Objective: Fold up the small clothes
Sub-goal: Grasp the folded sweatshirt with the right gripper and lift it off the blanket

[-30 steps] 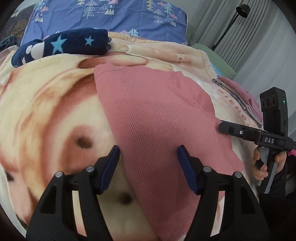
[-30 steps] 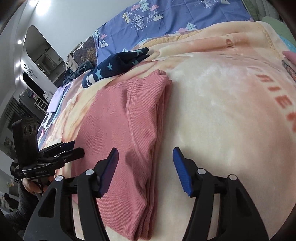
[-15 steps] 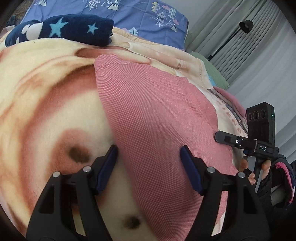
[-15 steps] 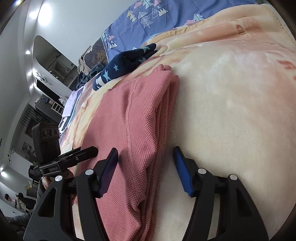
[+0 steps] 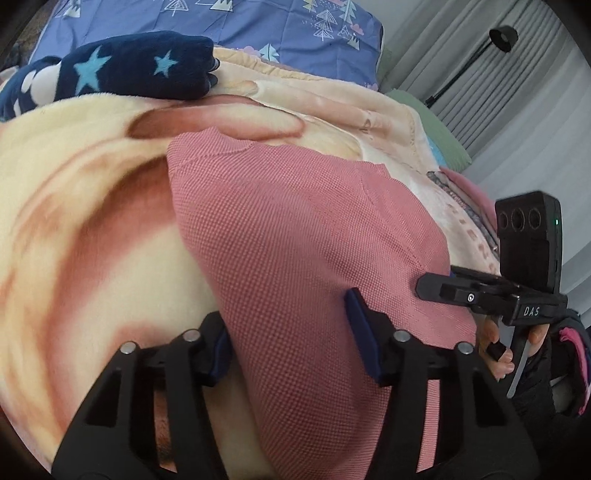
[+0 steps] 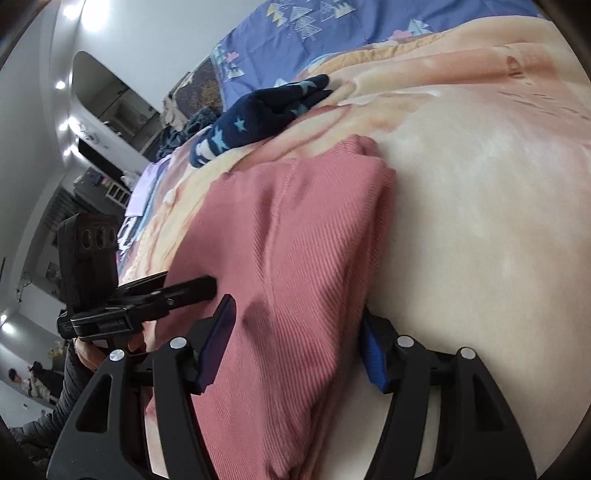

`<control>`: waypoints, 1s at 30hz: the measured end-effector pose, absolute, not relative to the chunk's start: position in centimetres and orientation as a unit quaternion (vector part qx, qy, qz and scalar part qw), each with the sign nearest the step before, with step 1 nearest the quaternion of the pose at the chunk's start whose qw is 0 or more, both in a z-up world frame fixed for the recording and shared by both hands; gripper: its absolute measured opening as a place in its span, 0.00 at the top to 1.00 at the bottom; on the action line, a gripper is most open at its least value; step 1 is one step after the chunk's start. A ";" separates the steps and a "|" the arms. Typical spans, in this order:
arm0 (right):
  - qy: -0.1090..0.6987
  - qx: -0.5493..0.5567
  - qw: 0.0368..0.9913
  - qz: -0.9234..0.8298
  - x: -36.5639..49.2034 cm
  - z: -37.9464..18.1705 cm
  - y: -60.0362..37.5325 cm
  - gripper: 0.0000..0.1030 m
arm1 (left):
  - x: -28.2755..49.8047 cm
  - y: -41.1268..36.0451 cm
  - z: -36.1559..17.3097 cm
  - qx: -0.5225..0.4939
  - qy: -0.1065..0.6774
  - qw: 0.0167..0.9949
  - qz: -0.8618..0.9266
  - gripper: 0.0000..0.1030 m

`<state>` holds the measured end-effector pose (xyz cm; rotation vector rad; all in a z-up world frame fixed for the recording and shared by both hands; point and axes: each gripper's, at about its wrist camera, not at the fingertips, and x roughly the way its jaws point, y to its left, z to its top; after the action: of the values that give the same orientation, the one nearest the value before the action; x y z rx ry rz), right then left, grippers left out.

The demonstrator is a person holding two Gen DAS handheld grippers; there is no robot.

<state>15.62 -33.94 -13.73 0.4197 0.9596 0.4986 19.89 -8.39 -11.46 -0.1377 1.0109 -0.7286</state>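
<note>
A pink knit garment (image 5: 295, 229), folded into a long strip, lies on the beige plush blanket (image 5: 74, 221). My left gripper (image 5: 282, 308) straddles the garment's near left edge. Its jaws are closing with the cloth between them, the left finger tucked at the edge and the right finger resting on top. My right gripper (image 6: 295, 306) stands open astride the garment's (image 6: 295, 240) thick folded right edge. Each view shows the other gripper: the right gripper (image 5: 424, 288) at the cloth's right side, the left gripper (image 6: 207, 288) at its left side.
A navy star-patterned garment (image 5: 122, 74) lies at the blanket's far end, below a blue printed pillow (image 5: 258, 29). Folded pink clothes (image 5: 469, 192) sit at the right bed edge. A floor lamp (image 5: 498, 37) stands by grey curtains. To the right of the garment is bare blanket (image 6: 480, 221).
Both grippers have come forward and down onto the near end of the pink garment. The left jaws have narrowed around its left edge. The right fingers now flank the folded right edge.
</note>
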 end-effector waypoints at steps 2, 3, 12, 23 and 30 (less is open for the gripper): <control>0.451 0.188 0.840 0.234 15.6 -13.9 -33.7 0.44 | 19.7 -8.4 -11.4 -0.059 0.466 0.813 -0.343 0.51; 0.448 0.183 0.844 0.232 15.4 -13.8 -33.6 0.49 | 19.6 -8.2 -11.5 -0.061 0.464 0.815 -0.343 0.55; 0.355 0.158 0.891 0.235 10.5 -7.3 -32.5 0.78 | 16.4 -8.8 -6.0 -0.019 0.388 0.855 -0.343 0.73; 0.235 0.156 0.937 0.205 5.2 1.3 -35.5 0.78 | 12.6 -12.6 4.3 0.048 0.265 0.885 -0.380 0.74; 0.205 0.163 0.949 0.178 6.8 4.4 -37.9 0.79 | 14.2 -15.5 7.9 0.069 0.228 0.894 -0.380 0.74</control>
<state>6.77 -37.88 4.40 0.3325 0.4165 0.3625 14.21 -15.53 7.85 0.1441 0.4733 -0.7890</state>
